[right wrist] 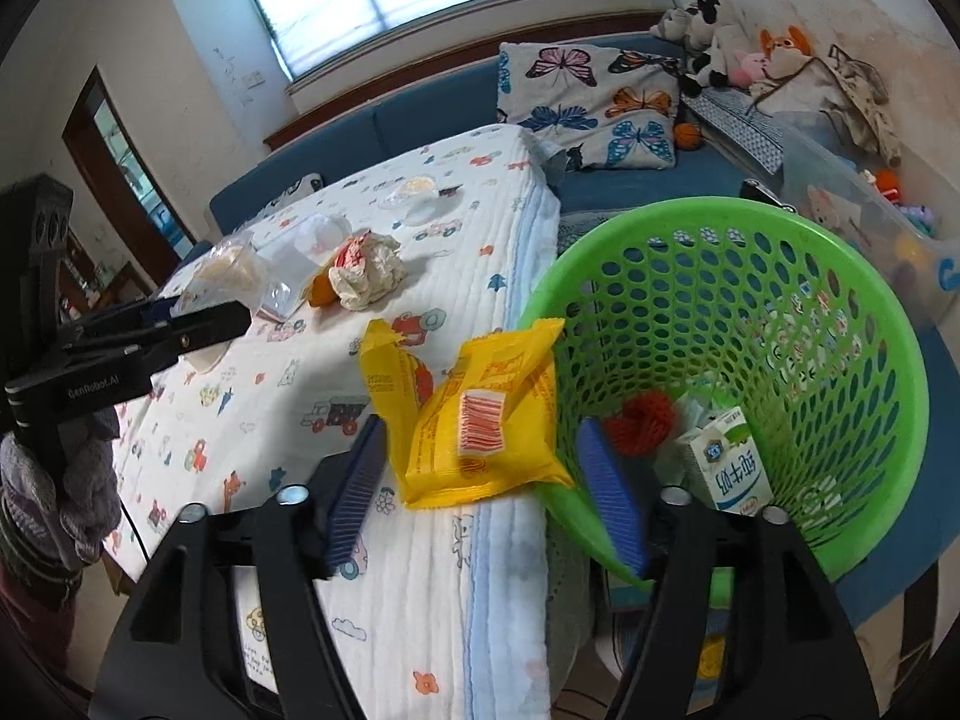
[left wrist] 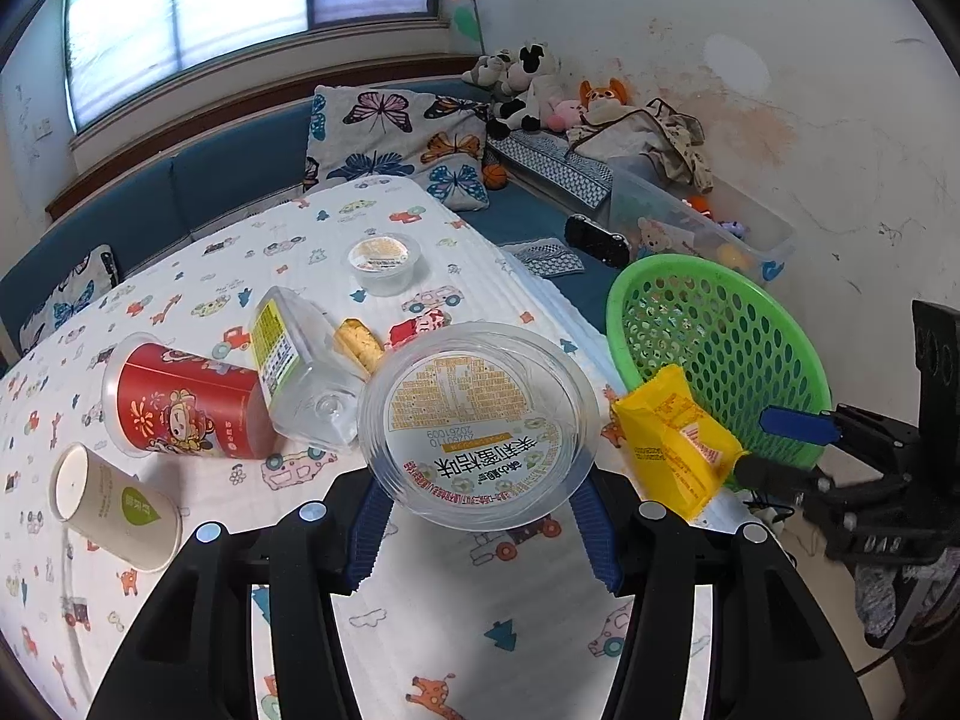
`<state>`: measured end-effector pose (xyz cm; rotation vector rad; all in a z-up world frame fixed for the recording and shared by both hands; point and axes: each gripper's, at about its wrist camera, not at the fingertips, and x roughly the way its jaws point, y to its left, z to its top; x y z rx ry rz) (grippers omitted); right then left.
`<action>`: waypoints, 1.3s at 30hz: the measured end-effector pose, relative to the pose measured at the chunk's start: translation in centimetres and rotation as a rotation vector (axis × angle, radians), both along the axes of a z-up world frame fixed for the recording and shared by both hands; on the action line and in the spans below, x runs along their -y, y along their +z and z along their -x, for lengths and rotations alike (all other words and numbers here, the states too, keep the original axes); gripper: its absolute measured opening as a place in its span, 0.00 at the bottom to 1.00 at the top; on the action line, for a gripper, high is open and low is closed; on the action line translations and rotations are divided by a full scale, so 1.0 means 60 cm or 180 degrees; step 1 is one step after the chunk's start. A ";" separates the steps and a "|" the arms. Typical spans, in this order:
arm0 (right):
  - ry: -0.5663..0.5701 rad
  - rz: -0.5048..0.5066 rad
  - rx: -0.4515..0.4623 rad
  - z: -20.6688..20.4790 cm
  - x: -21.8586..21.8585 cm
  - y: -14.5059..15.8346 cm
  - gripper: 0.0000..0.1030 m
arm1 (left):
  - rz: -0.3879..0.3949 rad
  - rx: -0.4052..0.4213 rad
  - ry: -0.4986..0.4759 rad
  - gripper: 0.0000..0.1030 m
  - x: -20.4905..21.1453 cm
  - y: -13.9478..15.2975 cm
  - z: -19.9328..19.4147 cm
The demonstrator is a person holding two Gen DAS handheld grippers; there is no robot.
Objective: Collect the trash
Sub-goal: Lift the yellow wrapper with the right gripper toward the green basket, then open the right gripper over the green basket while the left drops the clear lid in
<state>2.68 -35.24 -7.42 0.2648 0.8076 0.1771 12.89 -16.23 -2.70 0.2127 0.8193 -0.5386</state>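
My left gripper (left wrist: 480,525) is shut on a clear round plastic cup (left wrist: 477,420) with a printed label and holds it above the table. A green perforated basket (left wrist: 720,348) stands off the table's right edge, and in the right wrist view (right wrist: 828,324) it holds a milk carton (right wrist: 729,462) and a red wrapper (right wrist: 642,423). A yellow snack wrapper (right wrist: 480,420) lies on the table edge against the basket; it also shows in the left wrist view (left wrist: 678,438). My right gripper (right wrist: 489,483) is open around it.
On the printed tablecloth (left wrist: 420,630) lie a red cup (left wrist: 186,402), a paper cup (left wrist: 114,507), a clear box with snacks (left wrist: 300,360) and a small lidded cup (left wrist: 384,261). Crumpled paper (right wrist: 366,270) lies mid-table. A blue sofa with cushions and toys stands behind.
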 end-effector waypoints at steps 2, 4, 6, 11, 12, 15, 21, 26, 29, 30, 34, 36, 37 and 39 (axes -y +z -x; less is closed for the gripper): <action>0.0039 0.0102 -0.0004 -0.004 -0.013 -0.004 0.79 | 0.0007 -0.0011 0.0005 0.52 -0.002 -0.002 -0.001; 0.0086 0.0216 -0.0030 -0.011 -0.026 -0.012 0.85 | 0.0004 -0.0014 0.0006 0.52 -0.004 -0.004 -0.001; 0.0135 0.0287 -0.0078 -0.020 -0.037 -0.021 0.86 | 0.0003 -0.0023 0.0010 0.52 -0.006 -0.006 -0.001; 0.0201 0.0471 -0.0163 -0.036 -0.054 -0.040 0.87 | 0.0015 -0.0045 0.0031 0.52 -0.011 -0.010 -0.004; 0.0214 0.0499 -0.0178 -0.038 -0.057 -0.043 0.86 | 0.0015 -0.0047 0.0034 0.52 -0.012 -0.011 -0.005; 0.0199 0.0558 -0.0213 -0.042 -0.056 -0.047 0.68 | 0.0016 -0.0055 0.0035 0.52 -0.010 -0.011 -0.007; 0.0117 0.0443 -0.0091 -0.024 -0.033 -0.029 0.64 | 0.0012 -0.0054 -0.0044 0.52 0.009 -0.012 -0.004; -0.0082 0.0421 -0.0011 -0.010 0.000 -0.010 0.64 | 0.0003 -0.0034 -0.0162 0.52 0.043 -0.007 0.000; -0.0243 0.0401 -0.0034 -0.003 0.030 -0.009 0.64 | 0.0004 -0.0019 -0.0241 0.52 0.066 -0.002 0.002; -0.0306 0.0399 -0.0043 -0.001 0.040 -0.009 0.65 | 0.0005 -0.0017 -0.0262 0.52 0.072 -0.001 0.003; -0.0496 0.0385 -0.0065 0.010 0.078 -0.011 0.66 | -0.0002 -0.0048 -0.0360 0.52 0.106 -0.001 0.004; -0.0585 0.0386 -0.0072 0.016 0.094 -0.014 0.67 | -0.0002 -0.0059 -0.0398 0.52 0.119 -0.001 0.003; -0.0614 0.0374 -0.0079 0.018 0.101 -0.015 0.67 | -0.0001 -0.0065 -0.0419 0.52 0.127 -0.001 0.004; -0.0699 0.0365 -0.0085 0.023 0.117 -0.017 0.68 | -0.0003 -0.0076 -0.0464 0.52 0.144 -0.002 0.005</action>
